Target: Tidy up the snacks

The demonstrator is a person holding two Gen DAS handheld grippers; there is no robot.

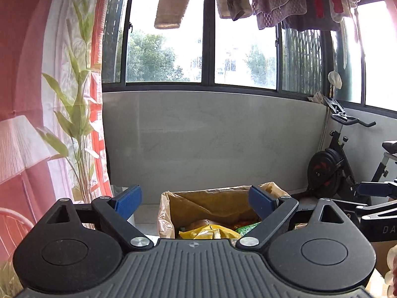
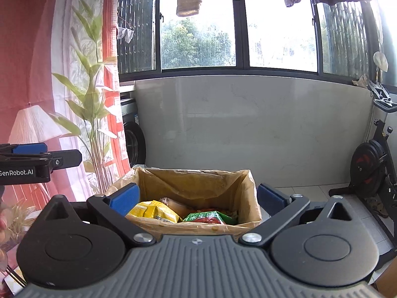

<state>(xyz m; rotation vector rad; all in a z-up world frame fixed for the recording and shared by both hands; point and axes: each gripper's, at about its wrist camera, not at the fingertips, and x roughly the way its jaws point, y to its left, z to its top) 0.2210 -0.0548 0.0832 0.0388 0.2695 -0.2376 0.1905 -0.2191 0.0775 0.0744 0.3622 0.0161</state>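
we hold the left gripper [image 1: 196, 201] up with its jaws spread wide and nothing between them. the right gripper [image 2: 198, 198] is spread wide and empty too. the snacks sit in a lined box [image 2: 198, 185] ahead of both: a yellow packet [image 2: 151, 211] on the left, a green packet [image 2: 208, 217] just beside it. an exercise bike [image 1: 335, 164] stands to the right.

Both my grippers spread wide, holding nothing.

My left black two-finger gripper with blue pads [image 1: 196, 201] is held level, jaws parted; my right black gripper with blue pads [image 2: 197, 196] sits alongside it, equally open, fingers pointing forward.
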